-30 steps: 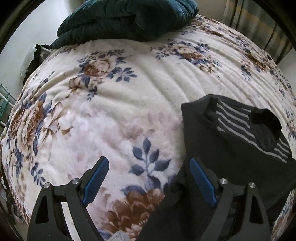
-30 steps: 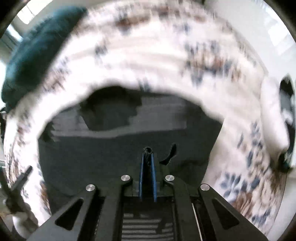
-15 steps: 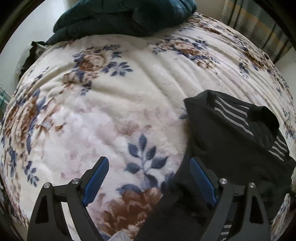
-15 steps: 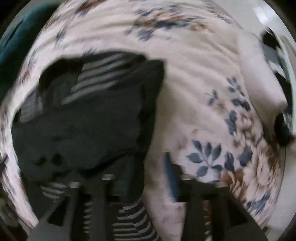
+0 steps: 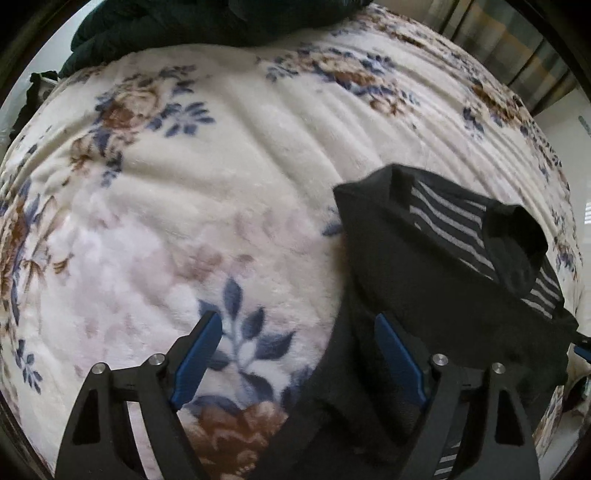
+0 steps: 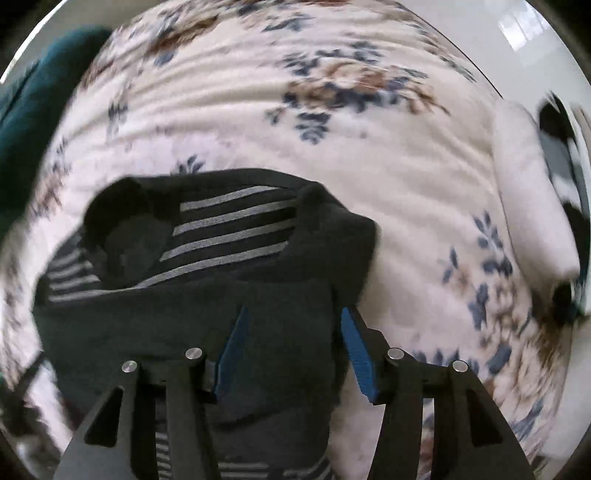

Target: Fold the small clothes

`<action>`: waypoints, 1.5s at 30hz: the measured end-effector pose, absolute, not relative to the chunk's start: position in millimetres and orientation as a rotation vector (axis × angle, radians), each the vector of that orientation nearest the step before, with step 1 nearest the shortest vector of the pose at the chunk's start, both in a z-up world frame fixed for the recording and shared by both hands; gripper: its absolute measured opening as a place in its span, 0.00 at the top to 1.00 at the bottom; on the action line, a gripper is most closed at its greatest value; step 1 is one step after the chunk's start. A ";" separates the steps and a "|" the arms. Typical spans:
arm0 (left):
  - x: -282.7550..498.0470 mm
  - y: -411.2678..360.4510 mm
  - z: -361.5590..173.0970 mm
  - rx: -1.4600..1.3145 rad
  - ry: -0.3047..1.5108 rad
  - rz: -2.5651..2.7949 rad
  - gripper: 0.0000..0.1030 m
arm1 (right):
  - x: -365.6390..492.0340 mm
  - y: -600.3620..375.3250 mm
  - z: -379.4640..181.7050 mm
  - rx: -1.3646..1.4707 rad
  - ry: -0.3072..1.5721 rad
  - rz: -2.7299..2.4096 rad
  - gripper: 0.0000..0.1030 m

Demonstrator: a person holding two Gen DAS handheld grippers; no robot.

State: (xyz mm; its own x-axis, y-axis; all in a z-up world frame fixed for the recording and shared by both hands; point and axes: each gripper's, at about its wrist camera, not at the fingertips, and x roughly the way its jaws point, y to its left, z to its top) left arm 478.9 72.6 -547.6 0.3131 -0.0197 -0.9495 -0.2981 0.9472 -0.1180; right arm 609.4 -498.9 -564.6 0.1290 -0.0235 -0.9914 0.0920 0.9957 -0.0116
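A dark garment (image 5: pixel 424 277) with a grey-striped inside (image 5: pixel 443 221) lies partly folded on the floral blanket (image 5: pixel 221 166). My left gripper (image 5: pixel 295 319) hovers over its left edge with the jaws wide and closing. Blanket and the garment's edge lie below the gap, and neither pad presses on them. In the right wrist view the same garment (image 6: pixel 184 306) shows its stripes (image 6: pixel 236 229) at the far end. My right gripper (image 6: pixel 294 311) points down over the garment's right edge, open. Dark cloth lies between its fingers, ungripped.
A teal quilt (image 5: pixel 184 26) is bunched at the far end of the bed, also at the left (image 6: pixel 22 110) of the right wrist view. A striped curtain (image 5: pixel 517 44) hangs behind. A white cushion (image 6: pixel 528 192) sits at the bed's right edge.
My right gripper was shut a second ago, then opened and dropped over the garment's right edge. My left gripper sank a little toward the blanket.
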 end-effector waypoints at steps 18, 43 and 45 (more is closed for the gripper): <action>461.6 62.1 -576.4 -0.345 1.263 0.011 0.91 | 651.7 -317.8 -529.4 0.003 1.428 0.411 0.48; 447.6 78.4 -573.0 -0.458 1.206 0.005 0.95 | 705.4 -194.2 -584.3 -0.068 1.482 0.538 0.74; 448.1 76.8 -572.4 -0.441 1.207 0.001 0.95 | 706.4 -175.6 -578.5 0.018 1.491 0.651 0.55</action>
